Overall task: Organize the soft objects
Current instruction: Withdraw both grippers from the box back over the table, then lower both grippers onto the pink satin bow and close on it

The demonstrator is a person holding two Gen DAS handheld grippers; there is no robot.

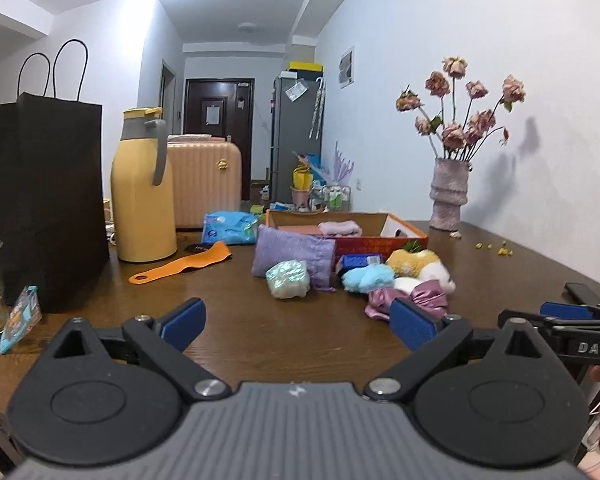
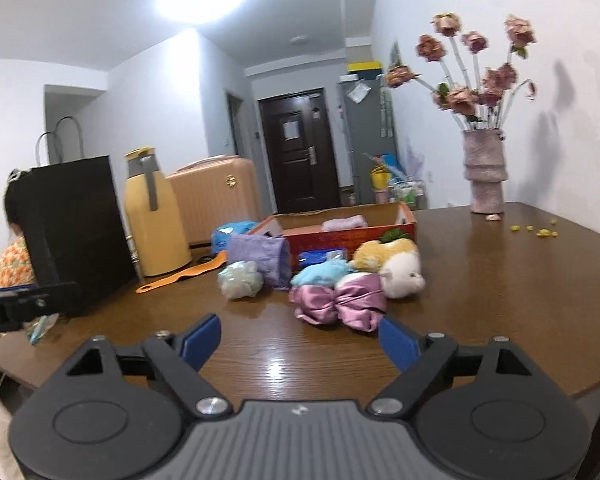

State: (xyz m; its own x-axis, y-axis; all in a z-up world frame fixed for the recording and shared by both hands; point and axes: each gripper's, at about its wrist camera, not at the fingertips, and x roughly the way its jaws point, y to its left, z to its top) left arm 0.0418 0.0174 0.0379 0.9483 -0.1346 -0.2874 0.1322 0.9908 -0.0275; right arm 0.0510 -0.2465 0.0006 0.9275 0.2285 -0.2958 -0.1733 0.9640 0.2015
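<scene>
Soft things lie in a pile on the brown table: a purple pouch point(image 1: 292, 254) point(image 2: 258, 256), a pale iridescent puff point(image 1: 288, 279) point(image 2: 241, 279), a blue fluffy toy point(image 1: 369, 278) point(image 2: 318, 271), a yellow and white plush point(image 1: 420, 264) point(image 2: 396, 266), and a pink satin bow point(image 1: 412, 300) point(image 2: 338, 302). An orange cardboard box point(image 1: 380, 240) point(image 2: 348, 236) behind them holds a folded pink cloth point(image 1: 340, 228) point(image 2: 344, 223). My left gripper point(image 1: 298, 326) is open and empty, short of the pile. My right gripper point(image 2: 300, 340) is open and empty, just before the bow.
A black paper bag point(image 1: 48, 200) point(image 2: 76, 232), a yellow thermos point(image 1: 142, 188) point(image 2: 154, 216) and an orange strap point(image 1: 180, 266) point(image 2: 184, 276) stand on the left. A pink vase of dried roses point(image 1: 448, 196) point(image 2: 484, 172) is at the back right. A blue tissue pack point(image 1: 230, 228) lies behind the pouch.
</scene>
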